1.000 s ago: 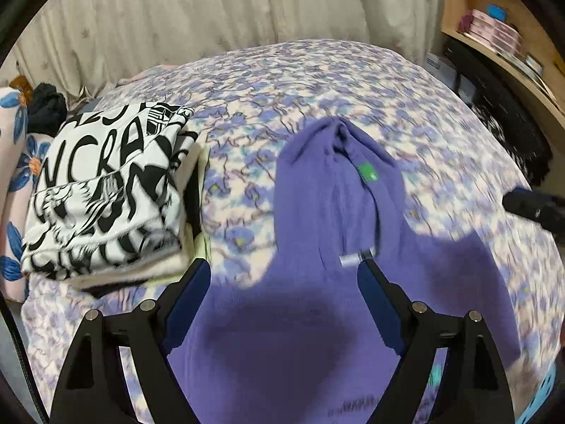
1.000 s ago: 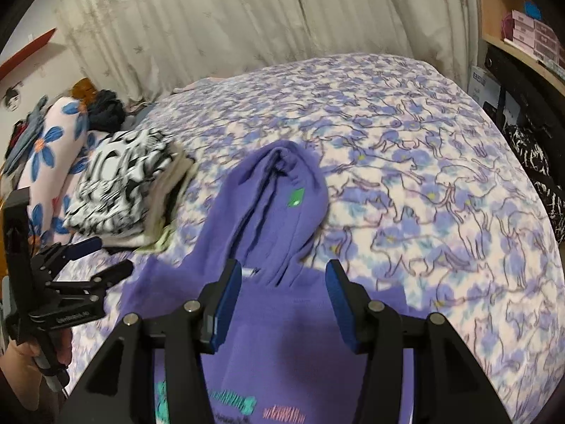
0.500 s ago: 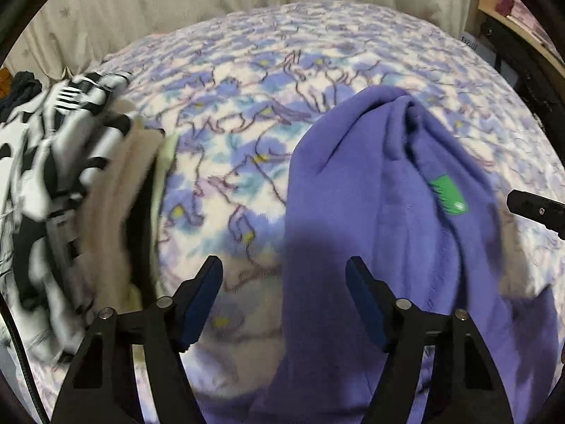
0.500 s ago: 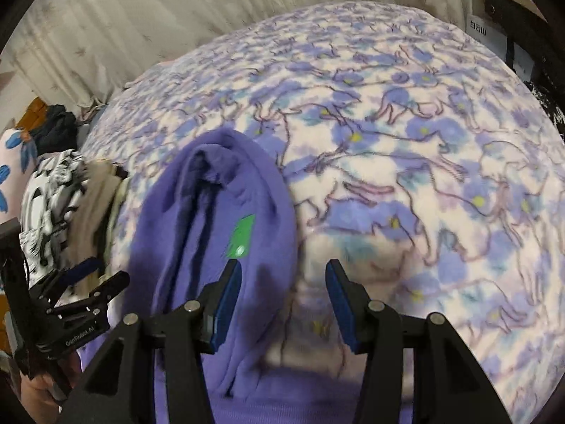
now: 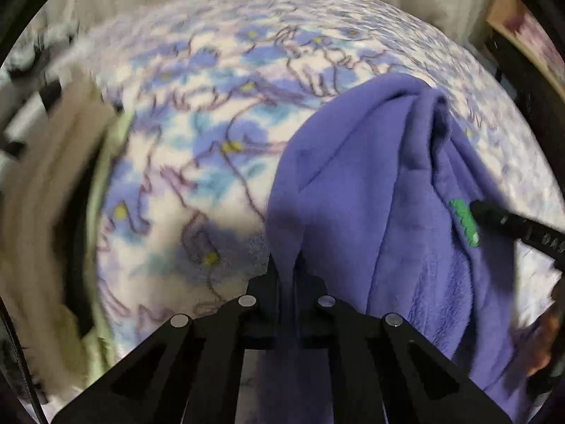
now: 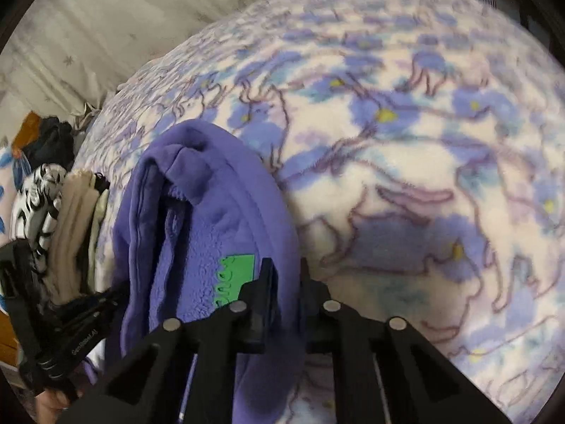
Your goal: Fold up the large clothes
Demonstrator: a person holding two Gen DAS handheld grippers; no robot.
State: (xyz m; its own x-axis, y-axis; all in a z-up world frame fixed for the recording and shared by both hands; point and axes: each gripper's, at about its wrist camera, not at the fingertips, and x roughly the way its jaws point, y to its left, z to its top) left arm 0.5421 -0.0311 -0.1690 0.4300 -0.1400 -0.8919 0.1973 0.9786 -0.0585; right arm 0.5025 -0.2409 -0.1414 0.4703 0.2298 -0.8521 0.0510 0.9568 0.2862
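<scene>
A purple fleece hoodie (image 5: pixel 370 190) with a green label (image 5: pixel 464 222) lies on the flowered bed cover, hood pointing away. My left gripper (image 5: pixel 289 272) is shut on the hood's left edge. My right gripper (image 6: pixel 285 275) is shut on the hood's right edge, beside the green label (image 6: pixel 235 277) on the hoodie (image 6: pixel 197 219). The right gripper's finger shows in the left wrist view (image 5: pixel 508 222); the left gripper shows in the right wrist view (image 6: pixel 67 332). The hoodie's body is out of sight below both views.
A stack of folded clothes (image 6: pixel 67 222) with a black-and-white printed top lies left of the hoodie, blurred in the left wrist view (image 5: pixel 39 212). The flowered bed cover (image 6: pixel 406 162) spreads to the right and far side. Curtains (image 6: pixel 123 17) hang behind the bed.
Both grippers moved forward and down to the hood and went from open to shut on its two side edges.
</scene>
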